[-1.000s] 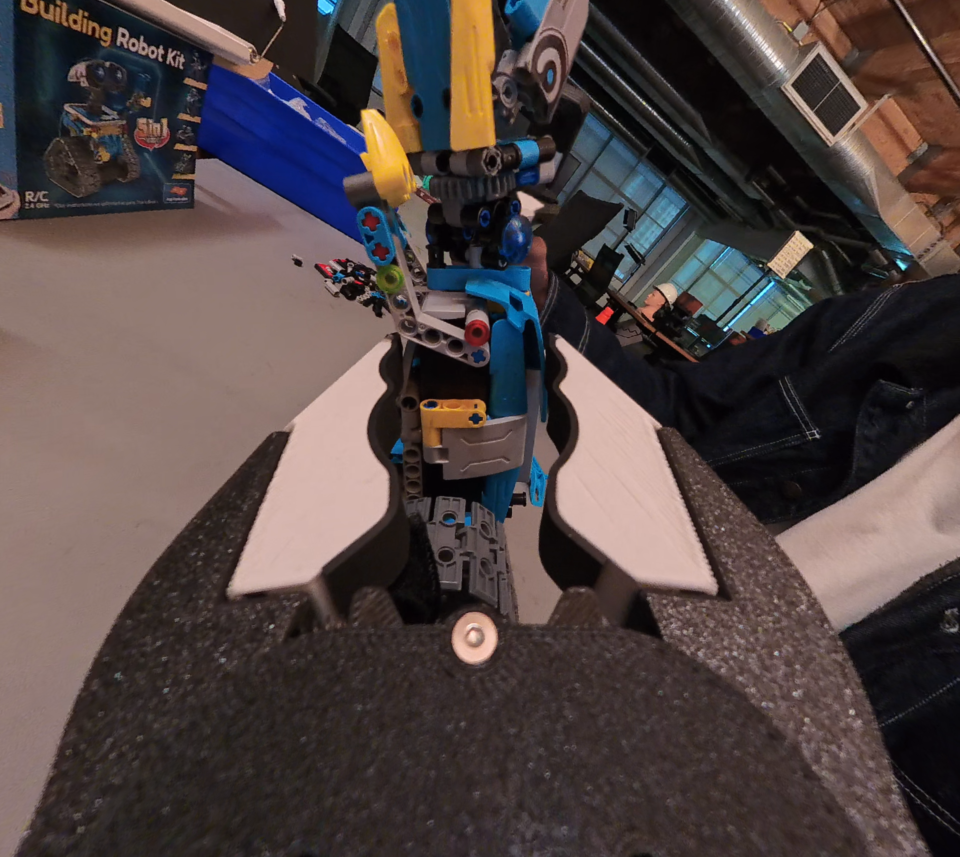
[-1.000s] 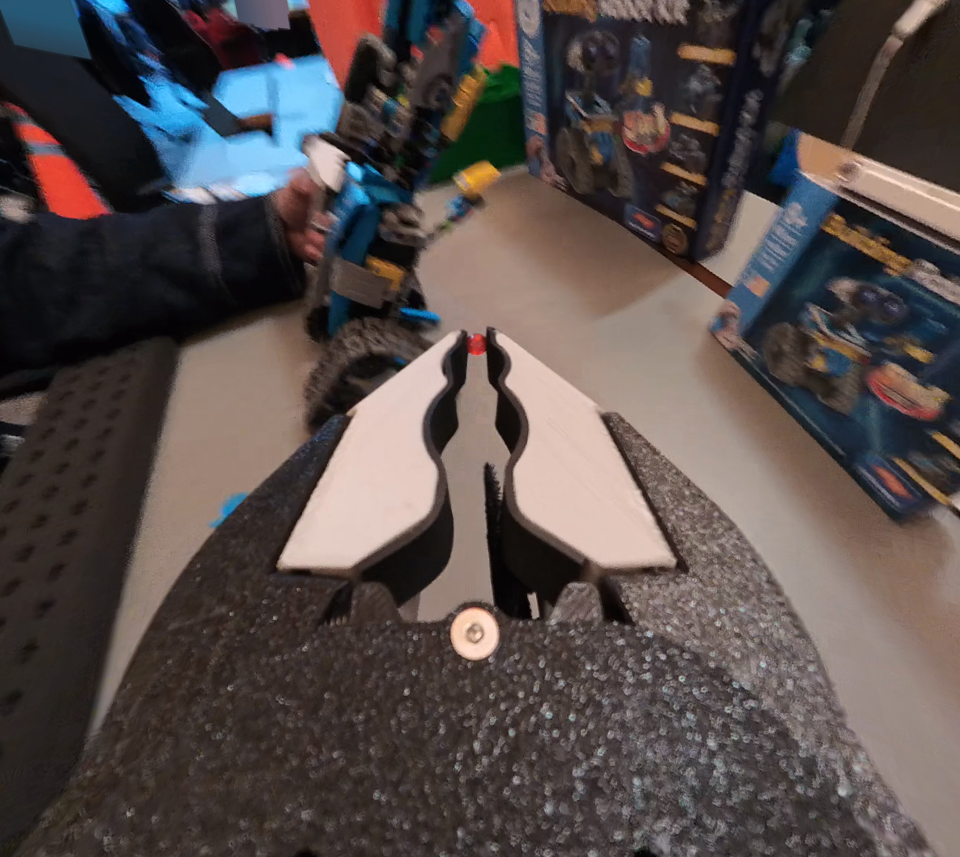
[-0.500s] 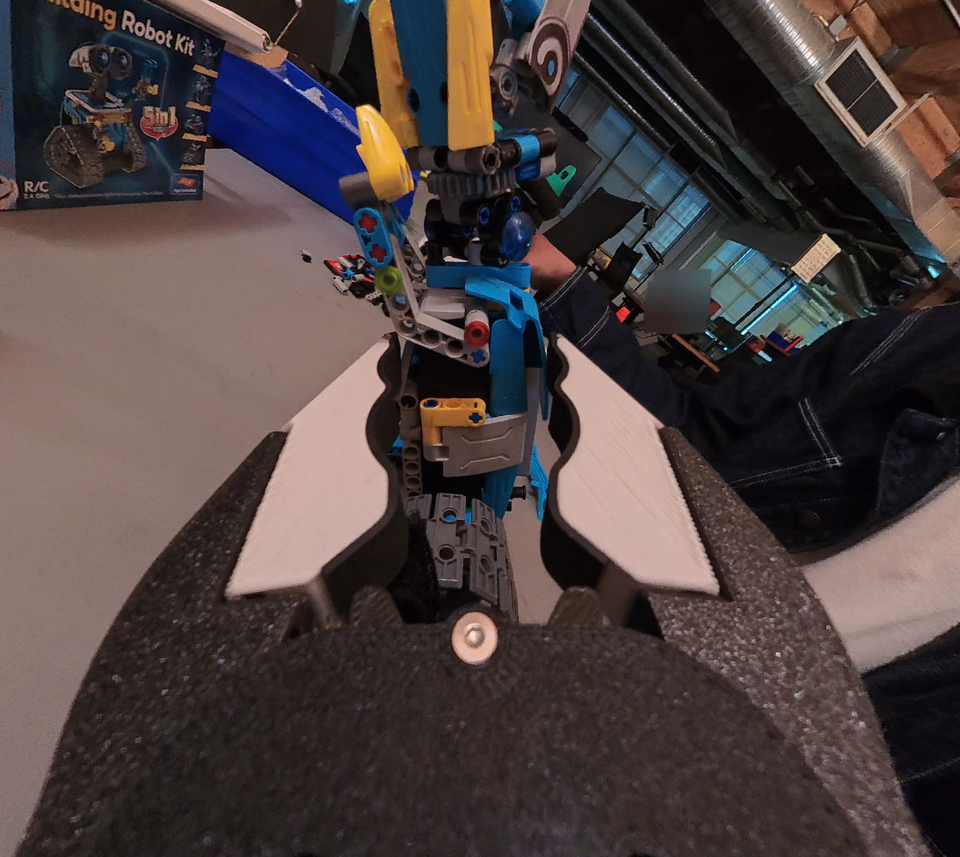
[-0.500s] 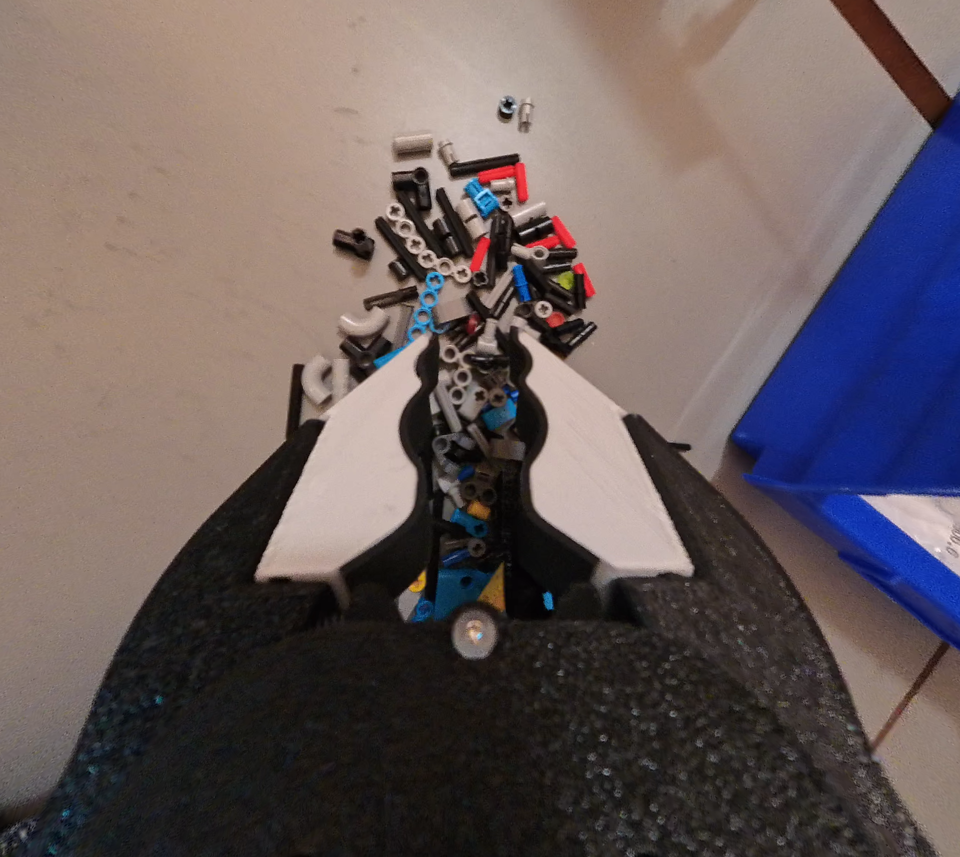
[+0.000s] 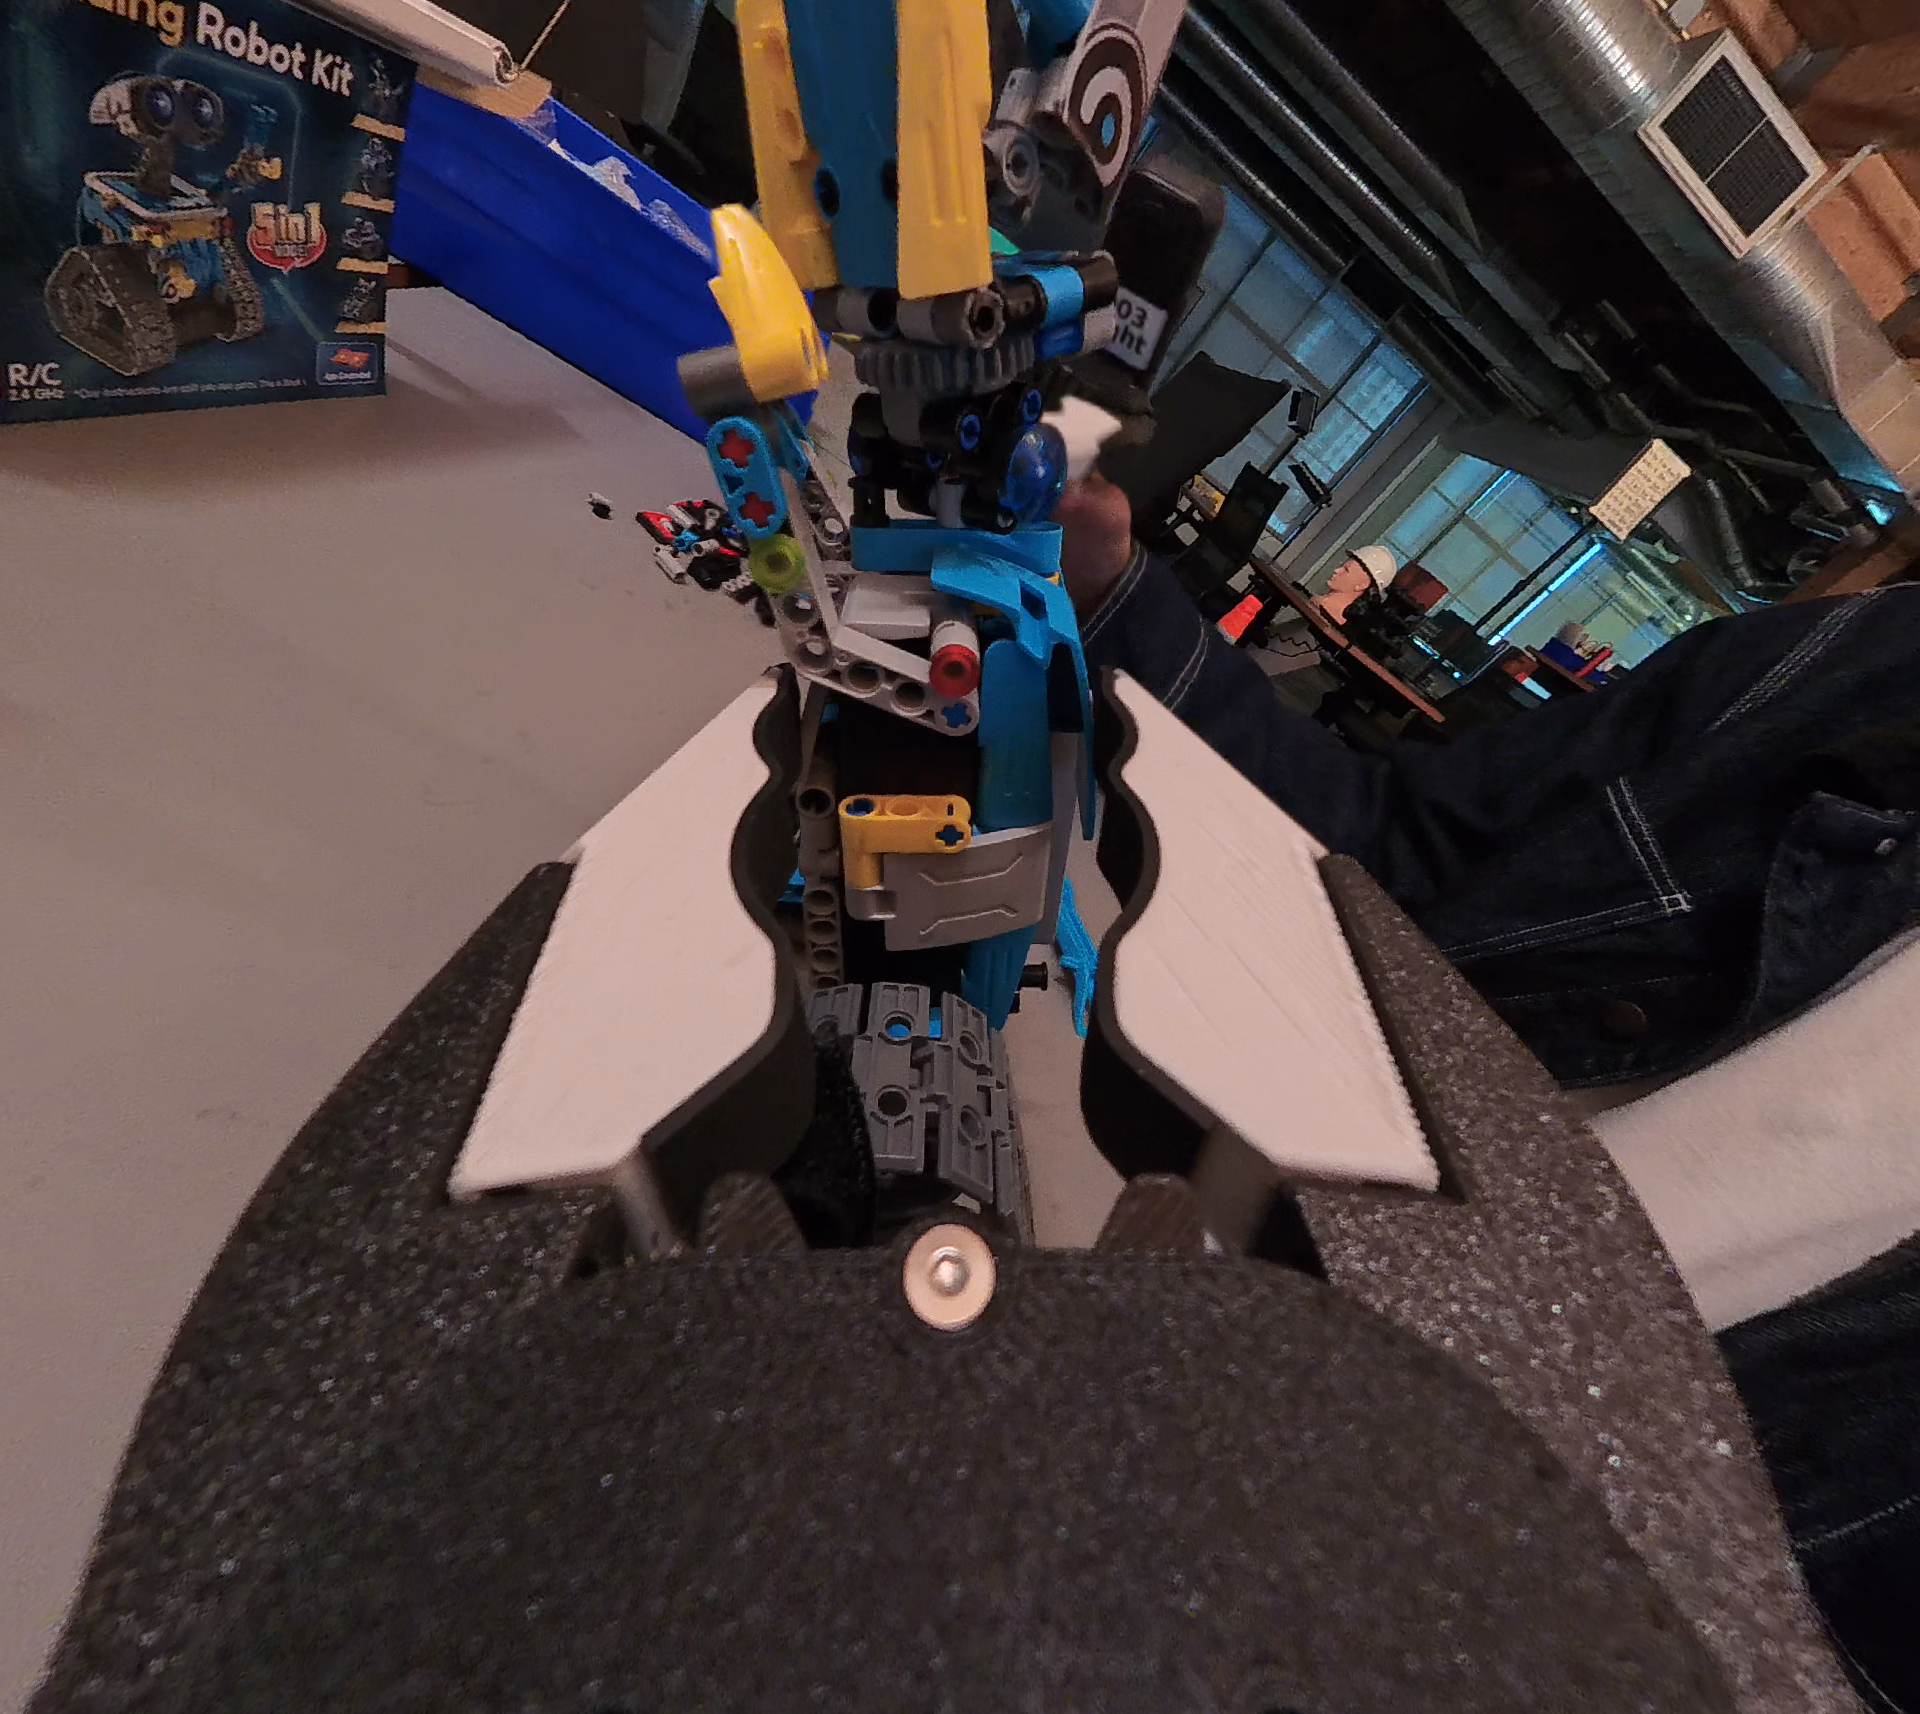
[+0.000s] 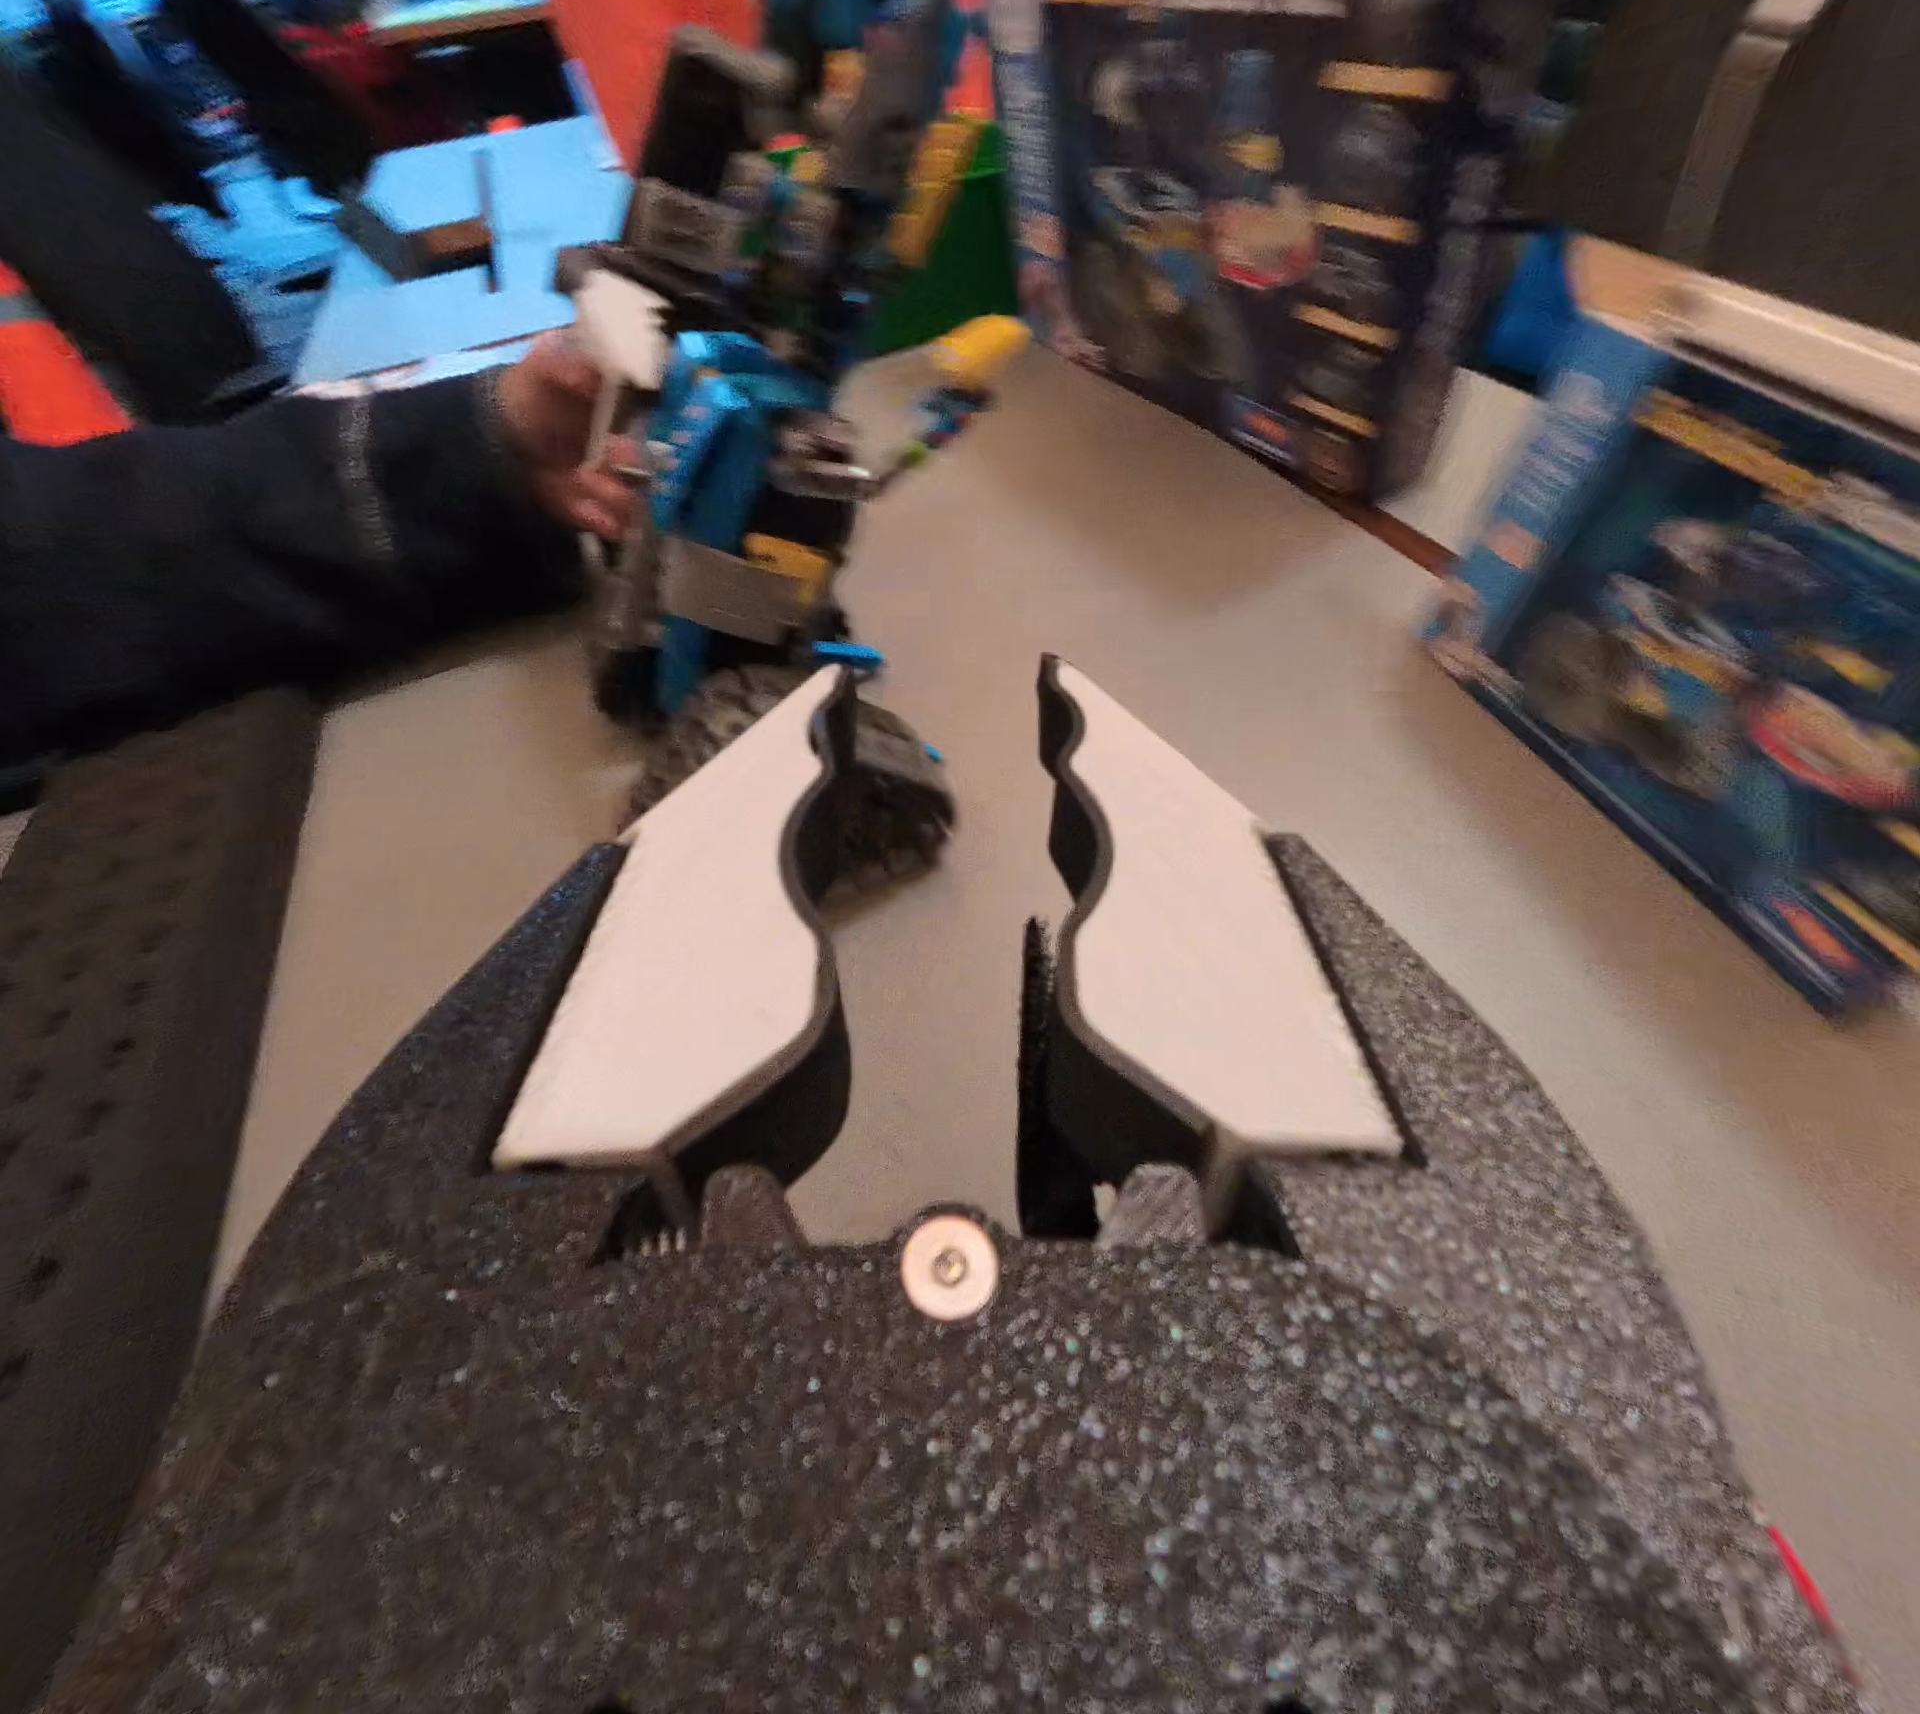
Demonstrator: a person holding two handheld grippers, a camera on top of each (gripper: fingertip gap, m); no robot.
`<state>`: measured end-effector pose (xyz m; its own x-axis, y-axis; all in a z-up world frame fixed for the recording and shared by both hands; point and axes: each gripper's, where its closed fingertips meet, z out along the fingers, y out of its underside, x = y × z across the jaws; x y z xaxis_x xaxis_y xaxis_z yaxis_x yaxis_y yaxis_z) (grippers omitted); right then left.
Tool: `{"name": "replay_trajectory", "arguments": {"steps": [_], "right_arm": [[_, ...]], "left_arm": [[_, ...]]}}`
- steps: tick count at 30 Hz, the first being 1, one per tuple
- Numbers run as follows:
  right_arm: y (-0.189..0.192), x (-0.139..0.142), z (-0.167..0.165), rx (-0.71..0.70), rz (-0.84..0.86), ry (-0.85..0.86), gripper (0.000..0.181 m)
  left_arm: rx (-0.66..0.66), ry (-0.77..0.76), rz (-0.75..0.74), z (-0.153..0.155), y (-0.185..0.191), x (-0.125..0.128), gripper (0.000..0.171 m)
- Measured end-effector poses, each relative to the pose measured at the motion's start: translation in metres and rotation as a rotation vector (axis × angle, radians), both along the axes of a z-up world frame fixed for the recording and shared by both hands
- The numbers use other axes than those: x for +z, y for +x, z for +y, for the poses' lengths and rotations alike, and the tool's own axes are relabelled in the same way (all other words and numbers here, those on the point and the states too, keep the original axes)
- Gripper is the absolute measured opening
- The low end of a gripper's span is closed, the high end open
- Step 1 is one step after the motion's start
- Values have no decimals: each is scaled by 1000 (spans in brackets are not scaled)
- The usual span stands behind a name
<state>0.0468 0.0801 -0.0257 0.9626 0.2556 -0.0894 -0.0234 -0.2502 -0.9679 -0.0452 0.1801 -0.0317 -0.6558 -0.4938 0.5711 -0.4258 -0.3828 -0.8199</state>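
Observation:
A blue, yellow and grey toy robot model (image 5: 940,895) with grey tracks stands on the pale table (image 5: 260,781). My left gripper (image 5: 945,677) is shut on its lower body, with one finger on each side. In the blurred right wrist view the same model (image 6: 727,521) stands ahead and to the left, with a hand in a dark sleeve (image 6: 561,438) at its side. My right gripper (image 6: 940,667) is open and empty, low over the table. Its left finger (image 6: 707,885) is just in front of the model's black track (image 6: 883,791).
A small pile of loose building pieces (image 5: 696,537) lies behind the model, near a blue bin (image 5: 540,230). Printed kit boxes stand at the back (image 6: 1247,189) and right (image 6: 1714,604) and in the left wrist view (image 5: 187,210). A dark perforated surface (image 6: 125,989) is on the left. The grippers' ends are close to 15 centimetres from one another.
My right gripper held a small red piece one second ago and hung over the loose pieces half a second ago. Now it faces the model, open wide and empty. My left gripper keeps its hold.

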Motion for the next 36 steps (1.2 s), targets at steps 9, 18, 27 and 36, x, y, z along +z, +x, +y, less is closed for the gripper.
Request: {"name": "replay_trajectory", "arguments": {"steps": [9,18,27,36], "right_arm": [[-70,-1,52,90,-5,116,24],[-75,2,52,87,-65,144,14],[-80,2,49,207,257,91,5],[-83,1,44,201,213,50,5]], "left_arm": [[-84,-49,-5,-8,-3,1,55],[-145,-57,-1,-22,-7,1,56],[-166,-50,-13,-27,-9,1,56],[-150,12,-78,-25,-13,2,51]]}}
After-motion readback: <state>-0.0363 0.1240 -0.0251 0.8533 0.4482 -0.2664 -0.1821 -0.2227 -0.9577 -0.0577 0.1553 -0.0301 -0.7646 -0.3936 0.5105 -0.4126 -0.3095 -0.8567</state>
